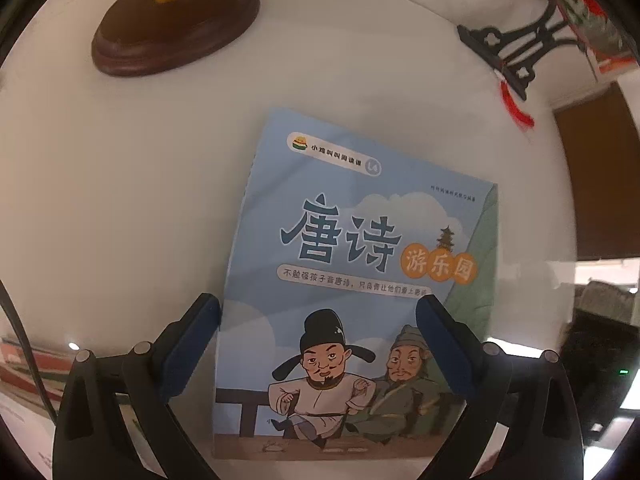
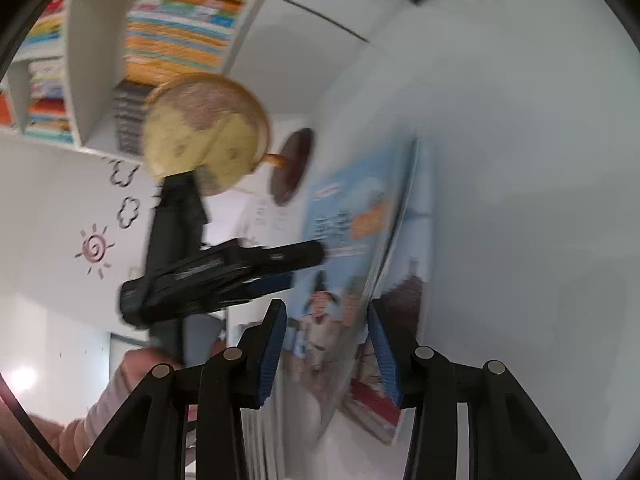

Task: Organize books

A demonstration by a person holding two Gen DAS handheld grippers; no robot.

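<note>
**Desk:** Blue-padded fingers (image 1: 188, 344) of the left gripper (image 1: 318, 340) stand wide, hovering over a thin blue paperback (image 1: 352, 280) with cartoon figures and large Chinese characters on its cover. What's the hold?

**Photographer:** None on that side. Both pads look clear of the cover, one past its left edge, the other over its right part. The right gripper (image 2: 330, 344) is narrower, its jaws set either side of the book's lower edge; motion blur keeps me from saying whether the pads press.

**Desk:** Where is the book?

**Photographer:** On the white tabletop (image 1: 120, 180). The right view suggests a second book (image 2: 404, 300) beneath it. Farther off stands a sand-coloured globe (image 2: 204, 132) on a dark round wooden base (image 1: 176, 24); beyond it, a white shelf (image 2: 92, 60) of stacked colourful books.

**Desk:** Which step?

**Photographer:** Picking up, I'd judge. Next calls for the right jaws to pinch that edge firmly, lift, and carry it shelfward, clear of the globe.
</note>
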